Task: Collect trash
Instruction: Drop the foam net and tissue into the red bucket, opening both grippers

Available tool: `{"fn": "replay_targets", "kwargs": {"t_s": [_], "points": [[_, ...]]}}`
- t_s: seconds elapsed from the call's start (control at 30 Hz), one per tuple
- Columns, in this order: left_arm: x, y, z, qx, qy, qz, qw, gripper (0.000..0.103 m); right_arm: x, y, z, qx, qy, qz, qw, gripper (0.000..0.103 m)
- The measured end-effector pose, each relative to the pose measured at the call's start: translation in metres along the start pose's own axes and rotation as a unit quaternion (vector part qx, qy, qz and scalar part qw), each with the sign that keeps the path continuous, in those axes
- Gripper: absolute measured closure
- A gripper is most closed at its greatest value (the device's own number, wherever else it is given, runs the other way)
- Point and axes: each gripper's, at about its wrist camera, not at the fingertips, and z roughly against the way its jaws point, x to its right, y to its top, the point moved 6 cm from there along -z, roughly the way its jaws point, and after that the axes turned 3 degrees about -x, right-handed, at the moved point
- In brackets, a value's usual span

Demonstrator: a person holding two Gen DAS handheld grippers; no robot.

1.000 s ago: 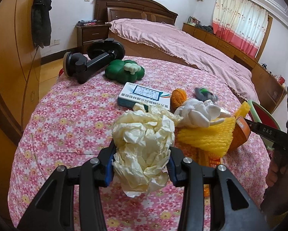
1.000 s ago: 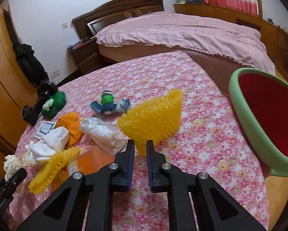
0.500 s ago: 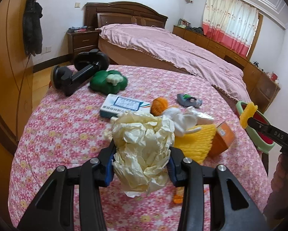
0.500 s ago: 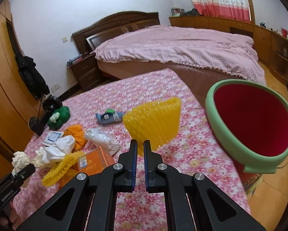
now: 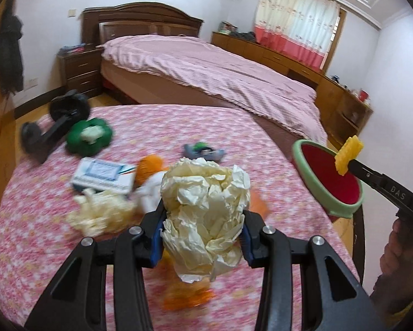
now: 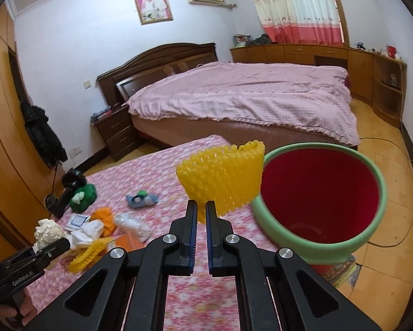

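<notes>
Both grippers carry trash toward the green-rimmed red bin (image 6: 322, 193): left gripper (image 5: 203, 231) clamps crumpled cream paper (image 5: 206, 209), right gripper (image 6: 201, 215) pinches yellow foam netting (image 6: 223, 176) beside its rim; next, release over the opening.

Crumpled paper wad (image 5: 206, 215): cream, thin, matt, heavily creased.
Foam fruit net (image 6: 223, 179): yellow, open mesh, soft, slightly shiny.
Bin (image 6: 372, 193): smooth plastic, pale green outside, red inside, low sheen.
Tablecloth (image 5: 40, 248): pink floral cloth, matt.
Left gripper (image 5: 203, 237) and right gripper (image 6: 201, 209): black matt plastic arms, blue ribbed pads, bright metal screw heads.
Medicine box (image 5: 103, 175): printed cardboard, smooth.
Bedspread (image 6: 247, 99): pink cloth, matt, rumpled.
Headboard (image 6: 156, 60): dark wood, polished.
Floor (image 6: 394, 165): glossy amber tiles.
</notes>
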Motion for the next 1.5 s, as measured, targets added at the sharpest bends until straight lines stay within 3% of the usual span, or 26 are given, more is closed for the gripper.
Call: {"fn": "replay_targets", "kwargs": {"t_s": [0.73, 0.83, 0.9, 1.03, 1.17, 1.3, 1.43, 1.5], "points": [[0.173, 0.024, -0.091, -0.054, -0.076, -0.114, 0.9891, 0.059, 0.14, 0.0, -0.02, -0.02, -0.029, -0.101, 0.994, 0.095], [0.187, 0.024, -0.1, -0.059, -0.08, -0.123, 0.9875, 0.059, 0.153, -0.002, -0.022, -0.022, -0.024, -0.111, 0.993, 0.087], [0.196, 0.024, -0.106, -0.061, -0.082, -0.128, 0.9864, 0.059, 0.159, -0.003, -0.021, -0.021, -0.021, -0.115, 0.993, 0.076], [0.212, 0.023, -0.116, -0.066, -0.088, -0.144, 0.9835, 0.059, 0.172, -0.004, -0.016, -0.015, -0.023, -0.126, 0.992, 0.073], [0.225, 0.023, -0.13, -0.073, -0.093, -0.151, 0.9814, 0.058, 0.184, -0.005, -0.002, 0.001, -0.031, -0.143, 0.989, 0.061], [0.242, 0.023, -0.142, -0.073, -0.1, -0.172, 0.9774, 0.058, 0.198, -0.008, 0.009, 0.006, -0.046, -0.16, 0.986, 0.06], [0.255, 0.023, -0.154, -0.084, -0.087, -0.178, 0.9765, 0.045, 0.206, -0.017, 0.021, 0.012, -0.053, -0.177, 0.983, 0.059], [0.256, 0.022, -0.157, -0.087, -0.084, -0.172, 0.9775, 0.044, 0.207, -0.019, 0.026, 0.014, -0.052, -0.181, 0.982, 0.057]]}}
